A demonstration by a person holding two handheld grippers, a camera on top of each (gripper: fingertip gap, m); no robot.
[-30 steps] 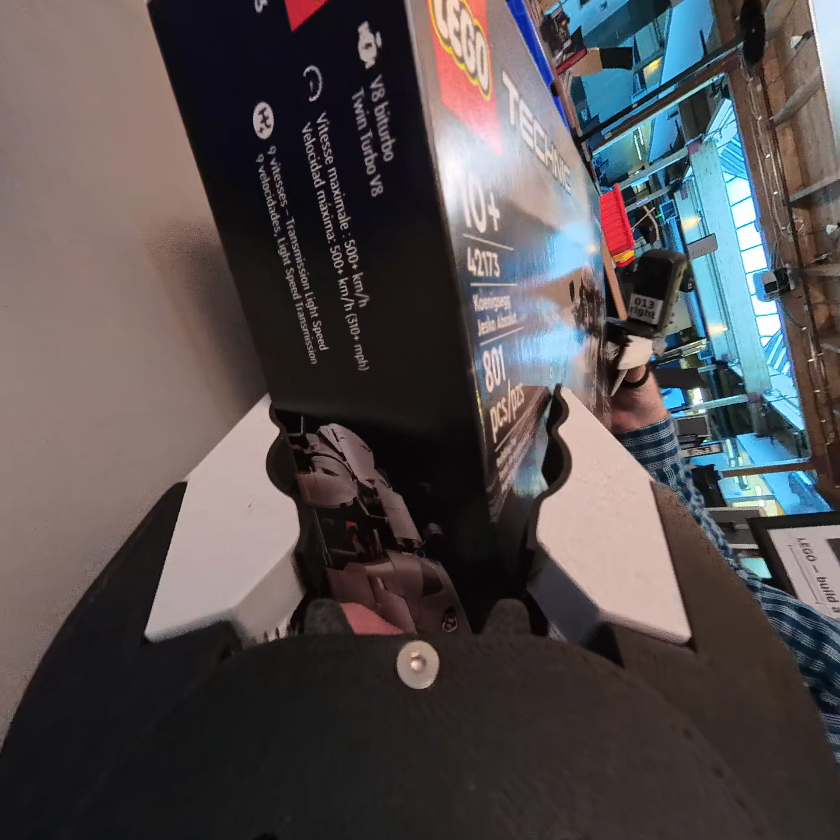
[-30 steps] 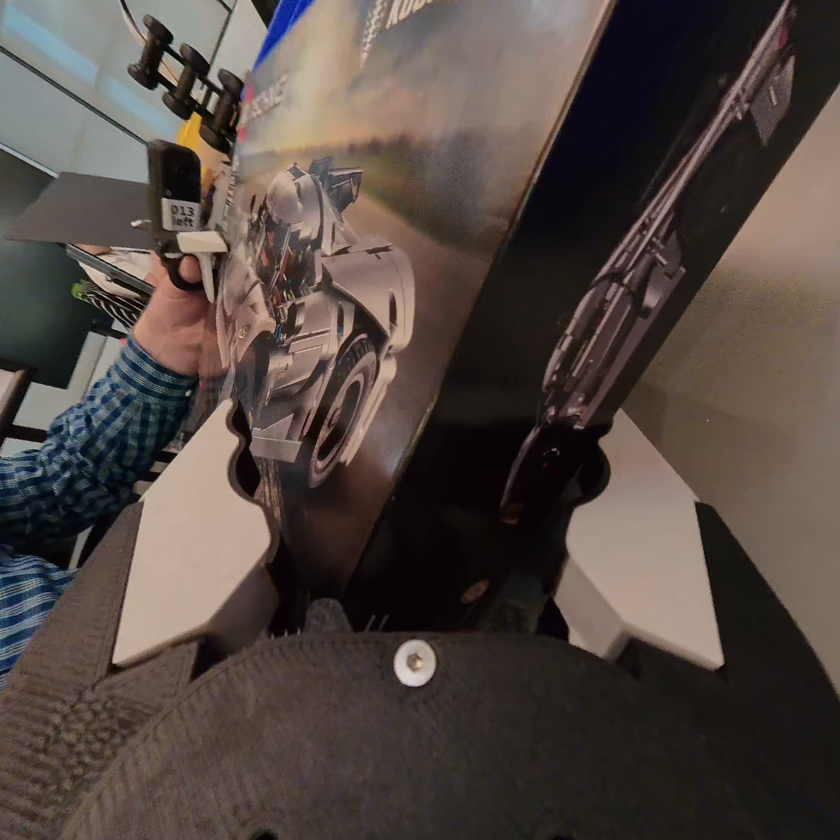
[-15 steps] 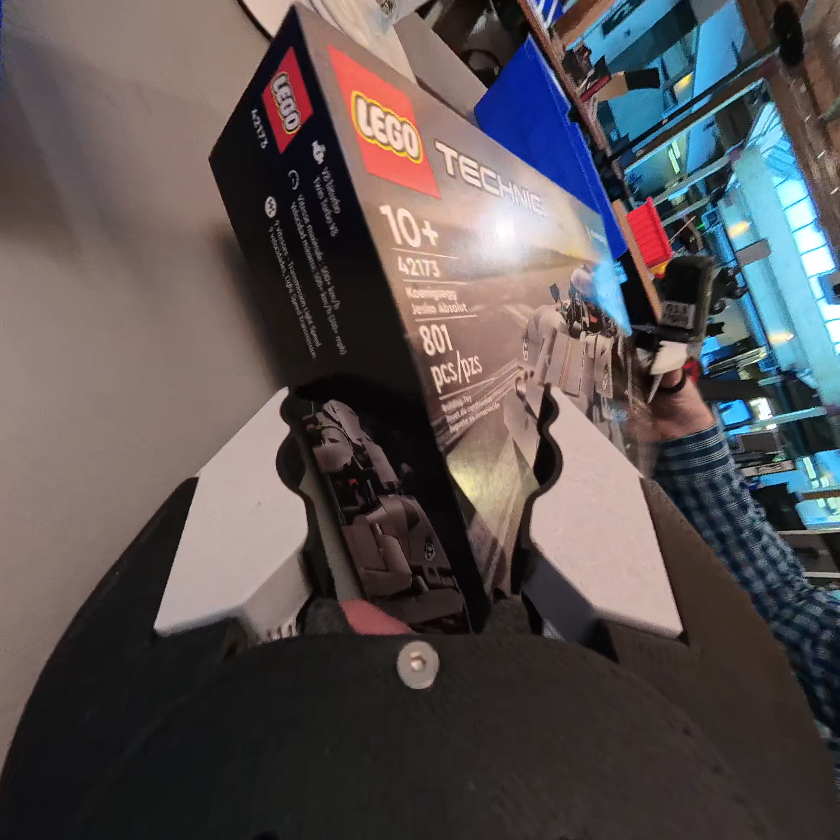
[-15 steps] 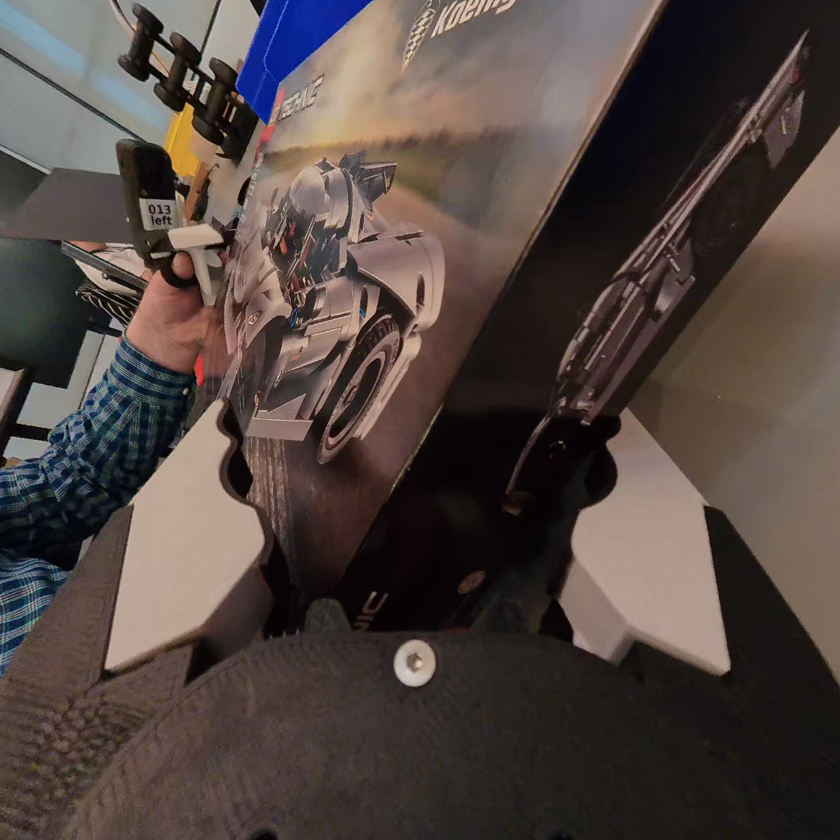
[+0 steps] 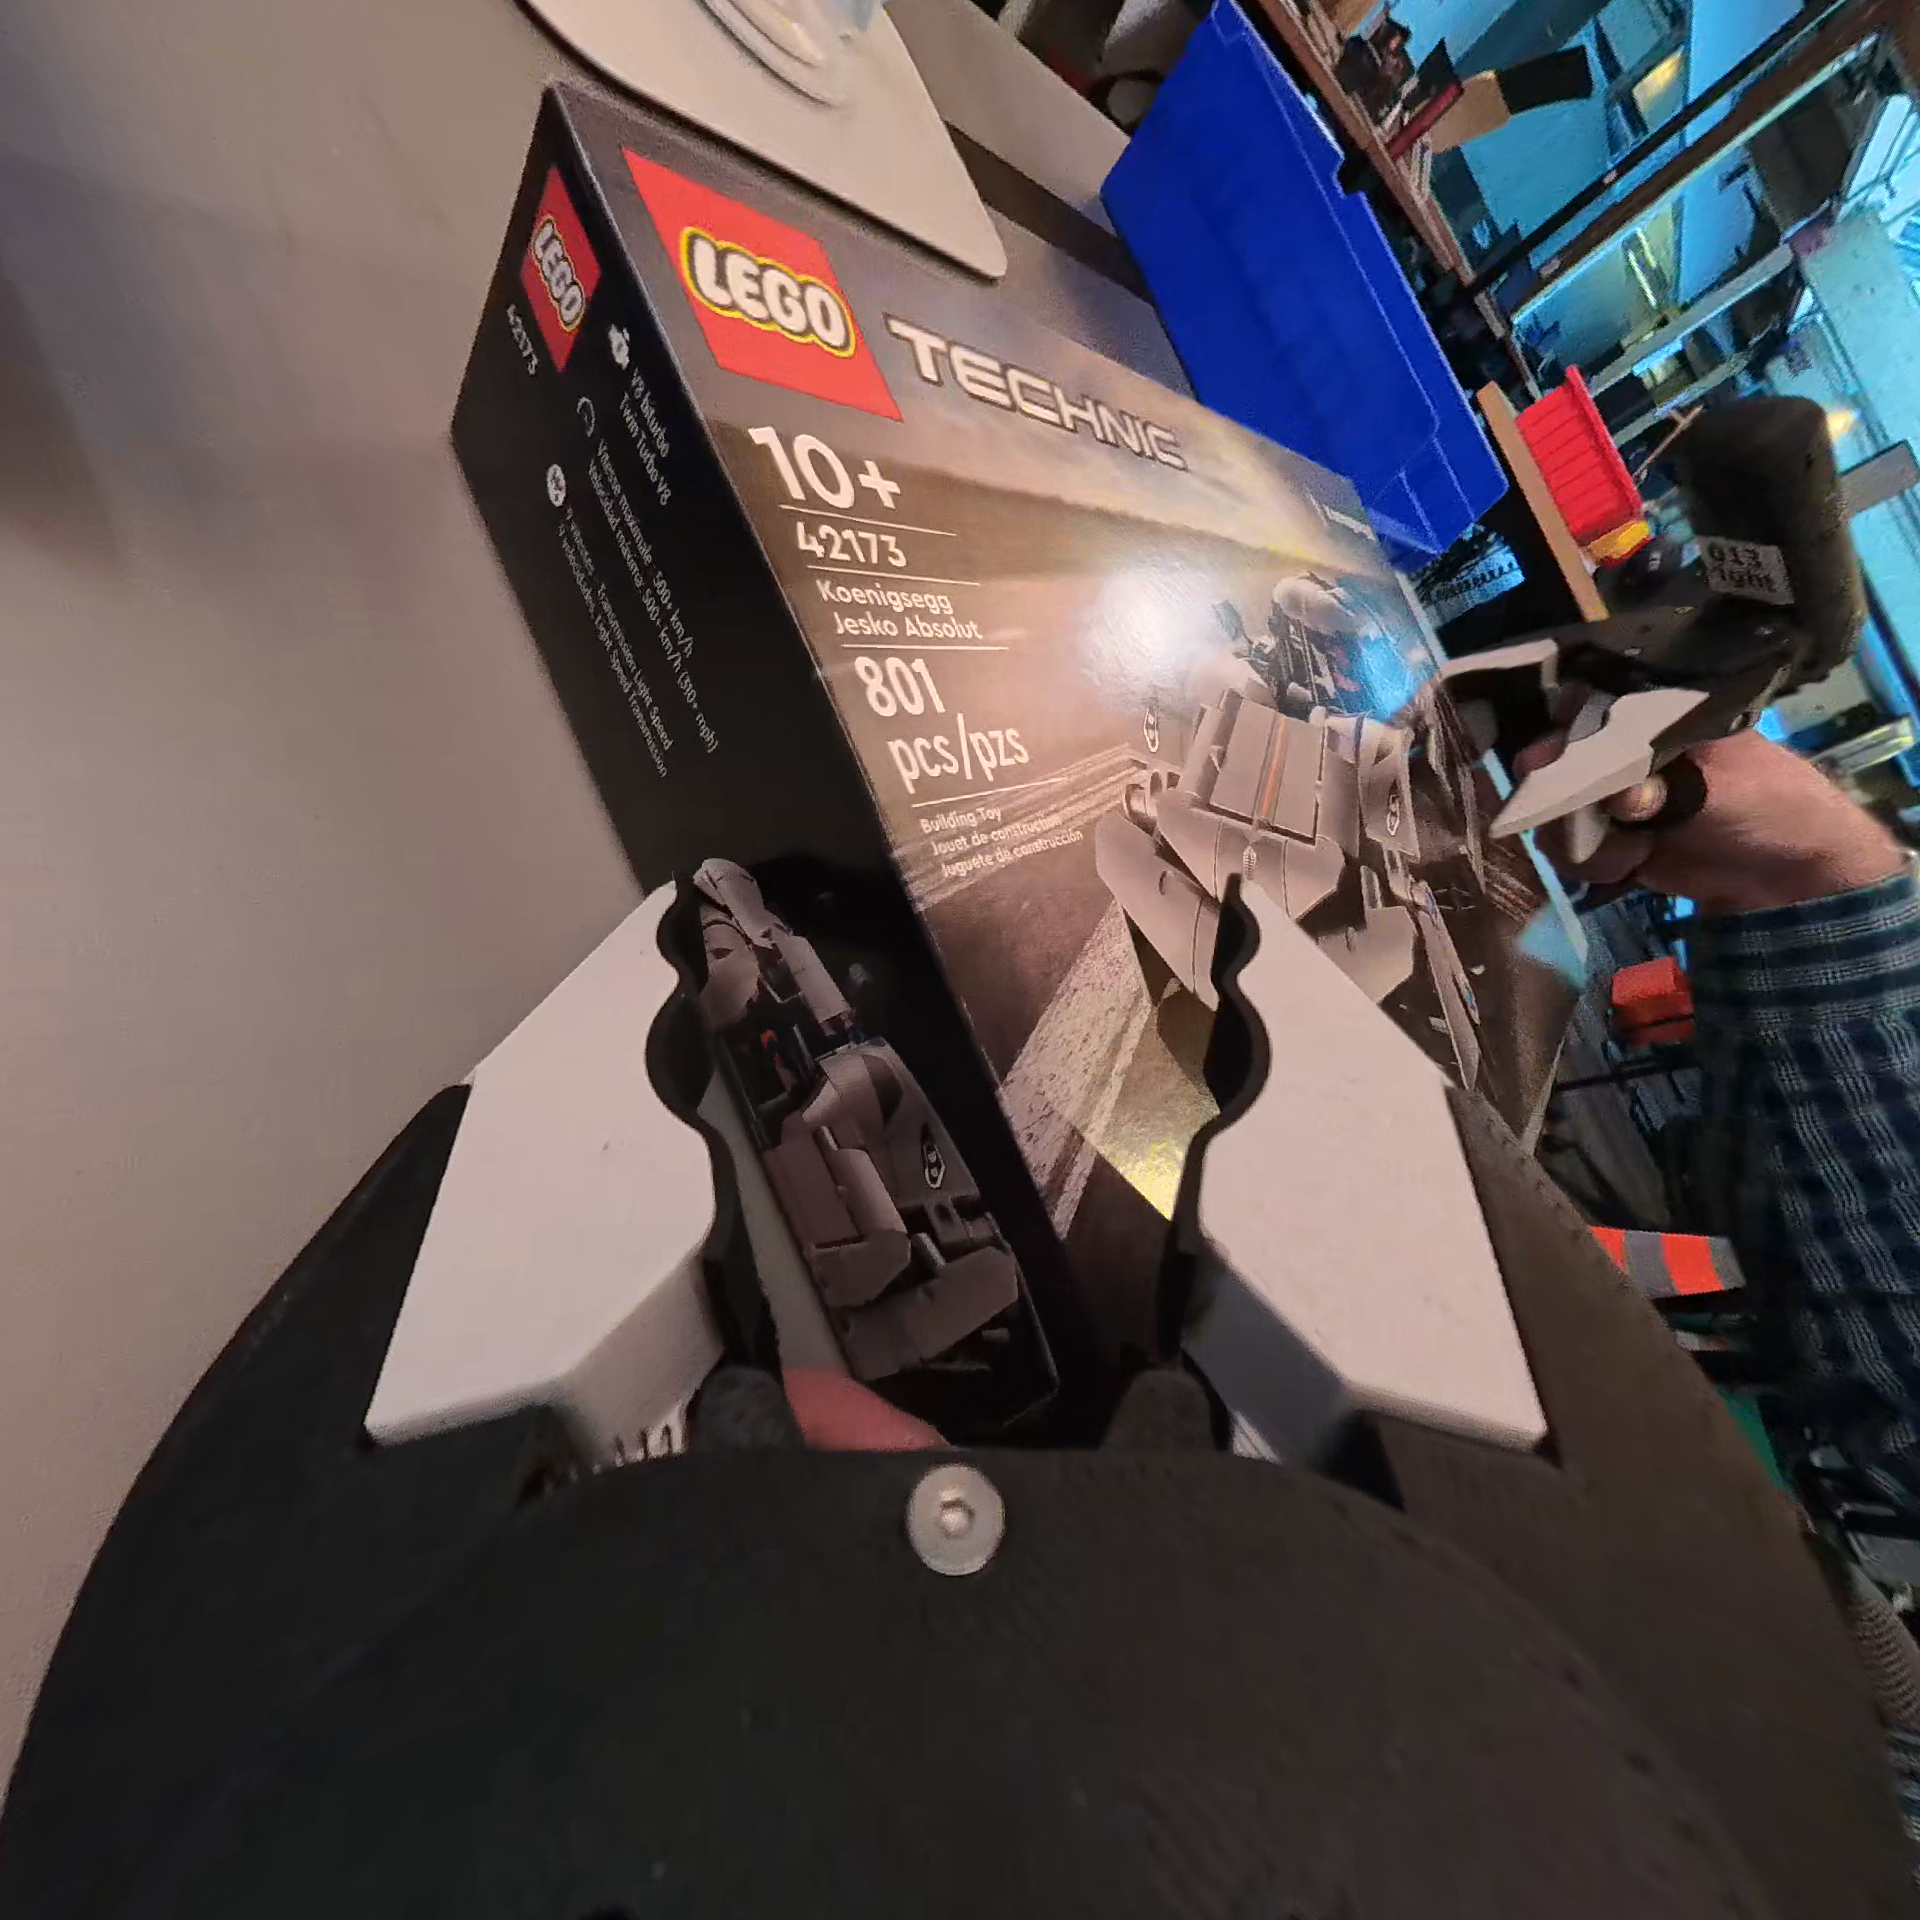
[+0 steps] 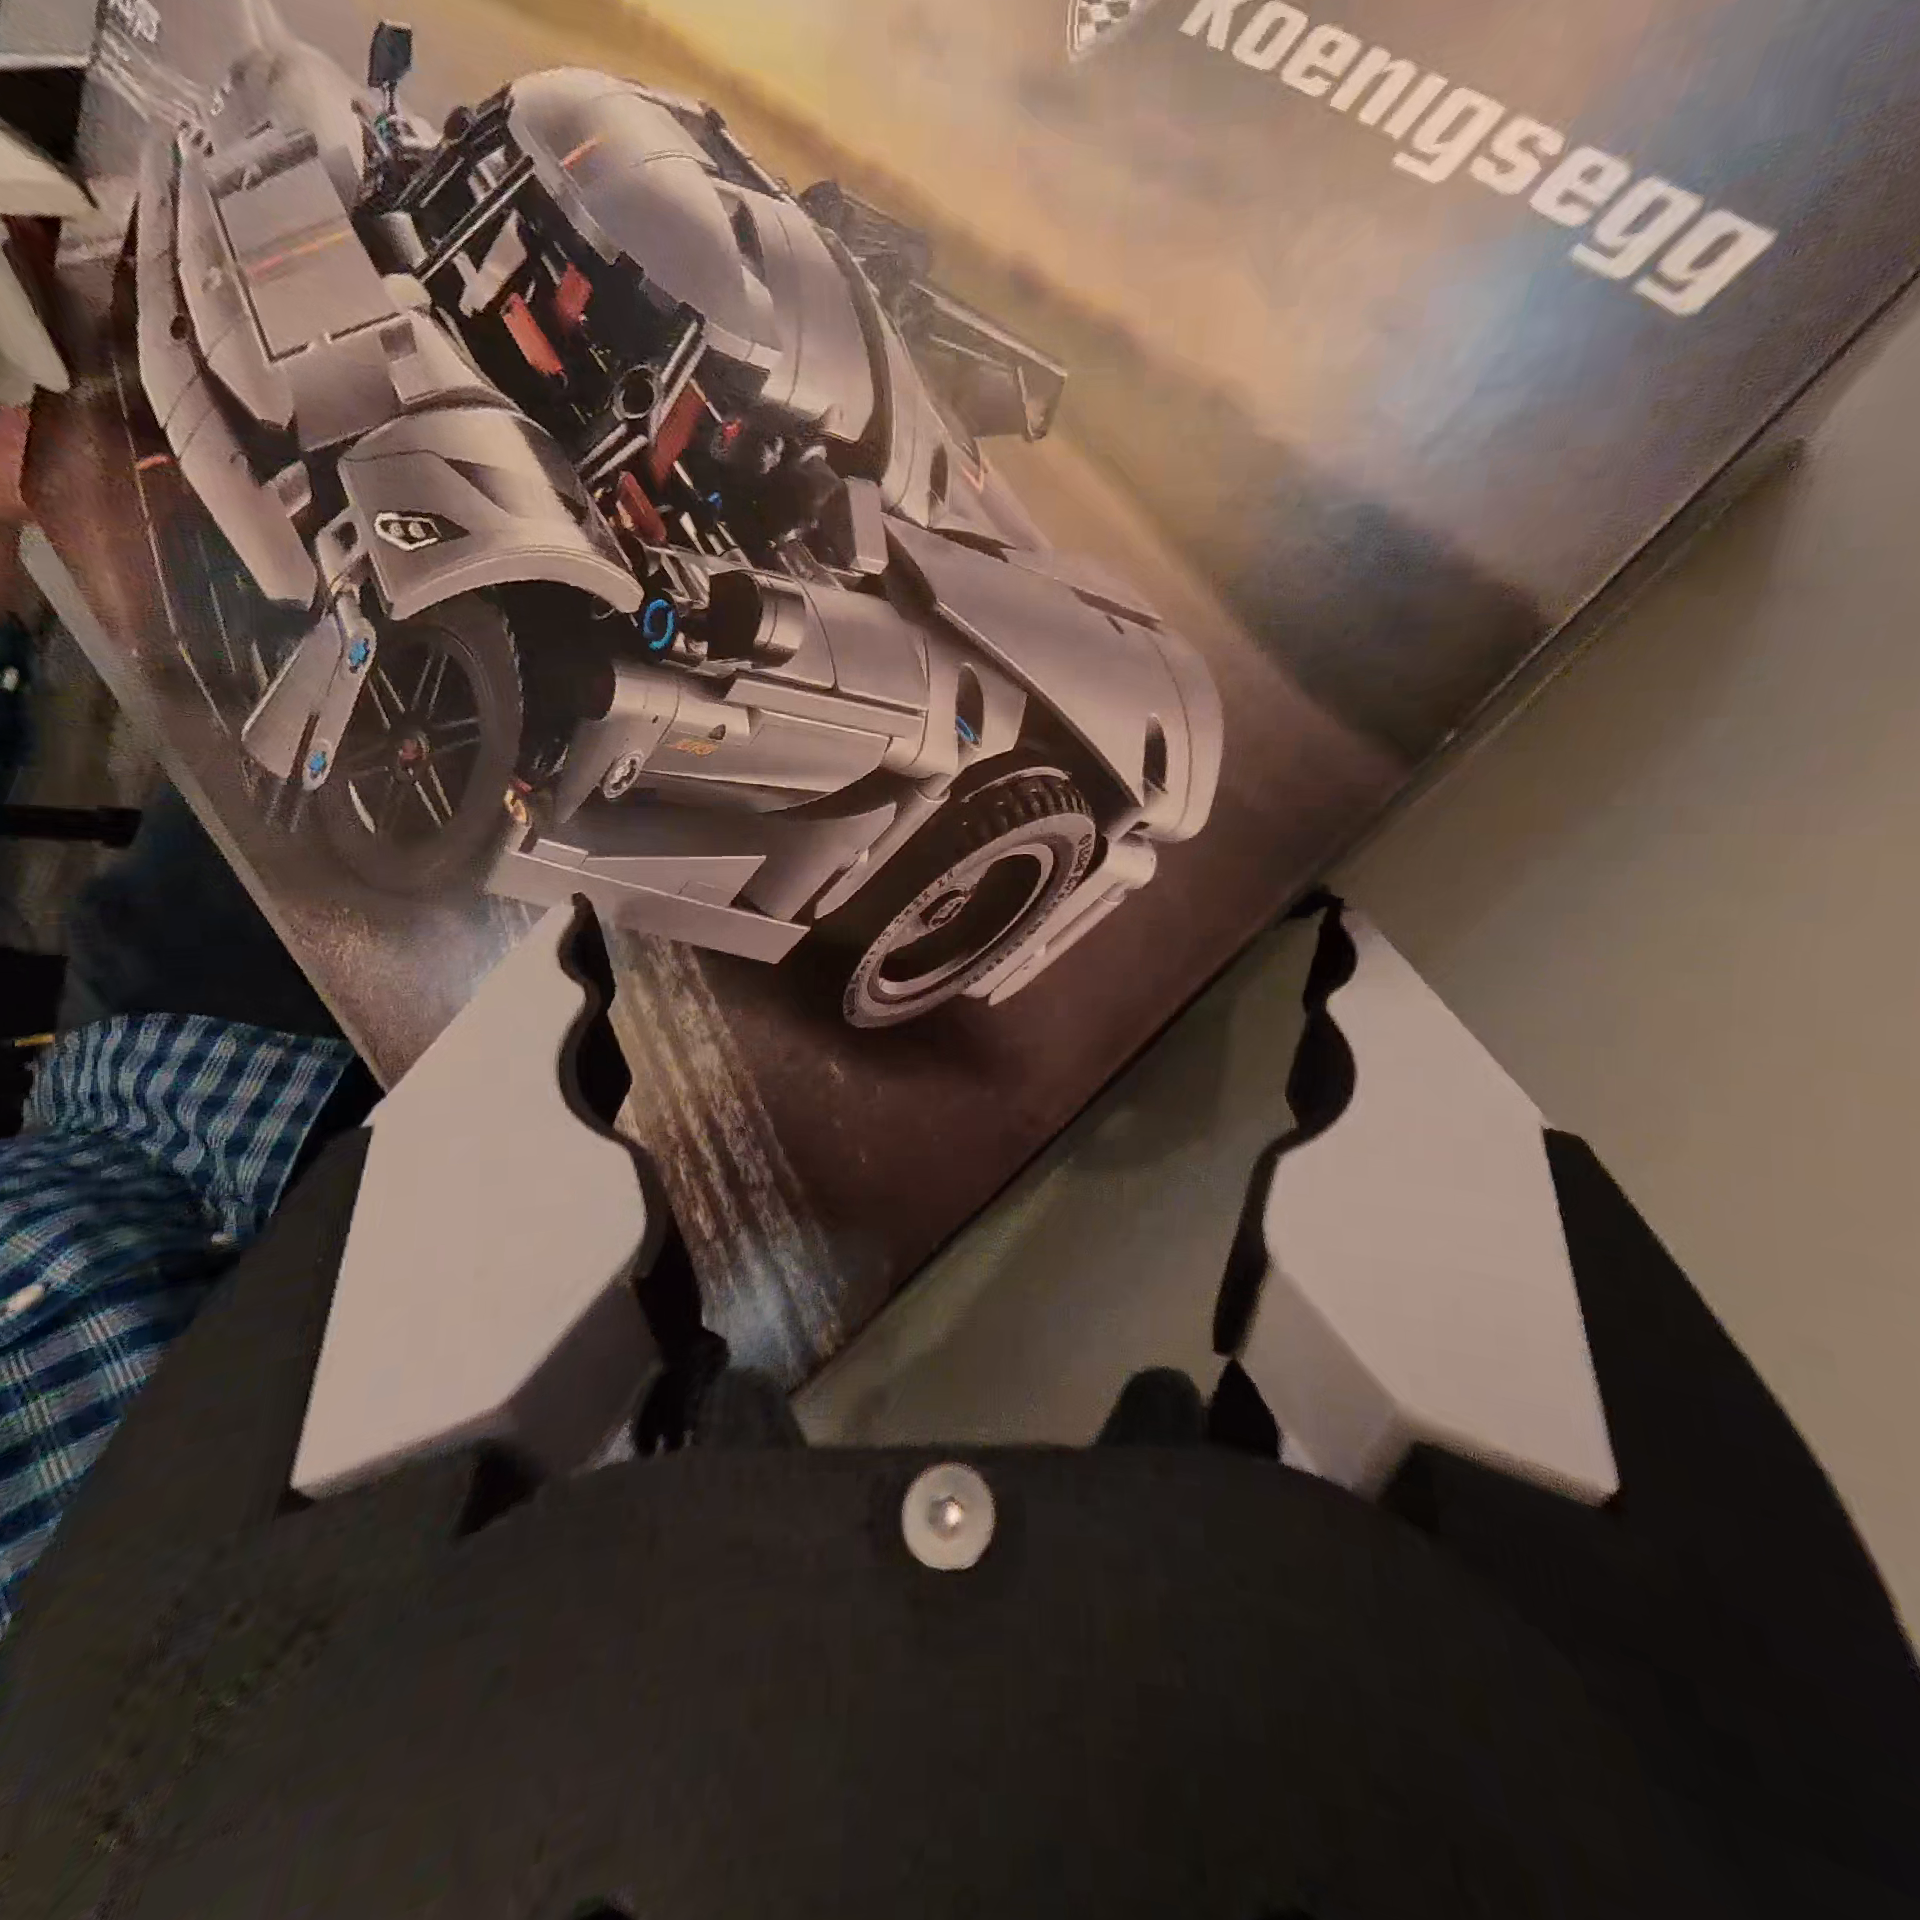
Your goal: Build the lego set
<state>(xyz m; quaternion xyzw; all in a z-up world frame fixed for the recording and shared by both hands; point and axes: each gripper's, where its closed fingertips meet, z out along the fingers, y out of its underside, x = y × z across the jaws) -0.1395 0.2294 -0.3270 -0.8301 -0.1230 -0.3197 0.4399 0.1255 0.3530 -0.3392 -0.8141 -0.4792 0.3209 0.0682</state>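
Note:
The lego box (image 5: 1039,644) is black with a grey car pictured on its front, and it lies low on the pale table (image 5: 260,727). My left gripper (image 5: 956,925) is shut across the box's thickness at its near end, one finger on the side face and one on the front. My right gripper (image 6: 951,914) is open and empty, just off the box's (image 6: 727,520) lower edge, with its right finger over bare table (image 6: 1662,831). In the left wrist view the right gripper (image 5: 1507,738) is off the box's far end, held in a hand.
A blue bin (image 5: 1299,281) stands beyond the box, with a red item (image 5: 1574,457) behind it. A pale flat board (image 5: 831,125) lies at the far end of the table. A person's plaid sleeve (image 5: 1818,1091) is at the right, and also shows at the left of the right wrist view (image 6: 125,1143).
The box has tipped from standing steeply to lying low on the table. My right gripper has let go of it, opened and drawn back. My left gripper still holds it.

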